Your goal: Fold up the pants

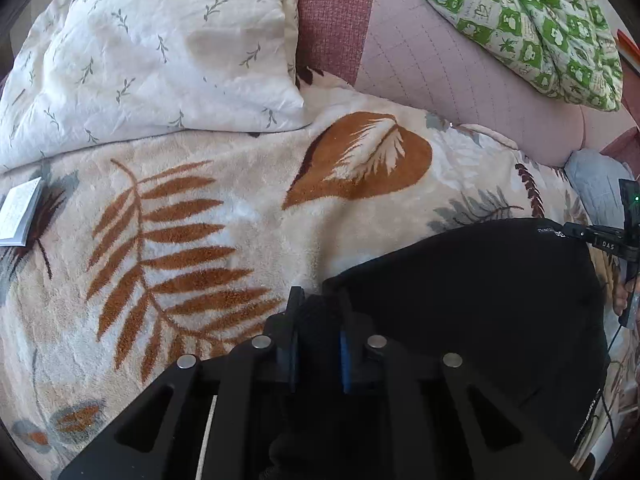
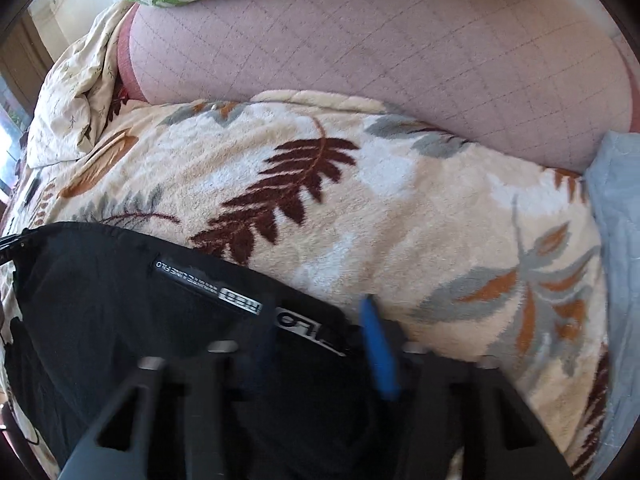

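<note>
Left tool (image 1: 318, 320) and right tool (image 2: 320, 344) each clench the black pants' (image 1: 480, 300) far edge, which runs left-right across the bed (image 1: 200, 240).

Black left hand-held gripper (image 1: 318, 312), blue pads (image 1: 345, 360), silver round screws (image 1: 262, 342), triangular cut-outs

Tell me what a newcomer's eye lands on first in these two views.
The black pants lie low on the leaf-print blanket, each claw shut on an edge of them: left claw, right claw. Behind are a white pillow and a green patterned cushion.
</note>
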Available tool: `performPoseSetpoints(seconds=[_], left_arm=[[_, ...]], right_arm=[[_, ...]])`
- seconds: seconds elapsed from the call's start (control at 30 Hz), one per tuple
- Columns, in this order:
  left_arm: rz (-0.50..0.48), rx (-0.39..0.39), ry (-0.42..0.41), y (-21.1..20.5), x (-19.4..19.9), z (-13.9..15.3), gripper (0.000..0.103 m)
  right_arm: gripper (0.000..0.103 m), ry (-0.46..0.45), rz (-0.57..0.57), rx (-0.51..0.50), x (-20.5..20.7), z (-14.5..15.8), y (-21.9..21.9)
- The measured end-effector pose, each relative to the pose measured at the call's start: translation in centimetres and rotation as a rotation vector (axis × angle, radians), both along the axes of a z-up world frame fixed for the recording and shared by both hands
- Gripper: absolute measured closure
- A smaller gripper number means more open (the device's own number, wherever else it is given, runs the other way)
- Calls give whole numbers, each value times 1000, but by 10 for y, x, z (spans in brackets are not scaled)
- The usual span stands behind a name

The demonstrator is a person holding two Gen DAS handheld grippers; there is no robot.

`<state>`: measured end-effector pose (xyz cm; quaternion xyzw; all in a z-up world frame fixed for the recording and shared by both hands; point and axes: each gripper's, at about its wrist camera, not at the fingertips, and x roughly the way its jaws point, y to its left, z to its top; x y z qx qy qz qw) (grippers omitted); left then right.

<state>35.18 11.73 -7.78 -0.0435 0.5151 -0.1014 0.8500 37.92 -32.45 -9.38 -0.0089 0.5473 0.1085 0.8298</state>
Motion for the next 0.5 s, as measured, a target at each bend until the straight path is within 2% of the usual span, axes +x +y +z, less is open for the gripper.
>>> performPoseSetpoints(seconds=[0.13,0.23,0.3,0.33,0.37,0.4,0.43,0.5], left_arm=[[-7,8,-46,-9,-9,18,90],[-10,7,-60,-12,-12,28,90],[-4,23,-58,-11,-11,28,90],[-2,26,-57,-11,-10,27,90],[2,28,-54,-10,-9,25,90],[6,27,-50,-8,-8,23,90],[9,25,-47,-7,-7,20,90],[13,29,-38,-6,-4,12,90]], right_arm=[[100,-23,12,-30,-13,13,6],[100,-69,-10,-93,-18,22,13],[97,-89,-16,-80,-14,27,15],[87,-71,-13,-53,-9,27,16],[58,-50,-3,-30,-4,26,18],[38,-34,17,-19,1,25,22],[14,-40,42,-39,5,24,29],[15,-44,92,-84,12,17,42]])
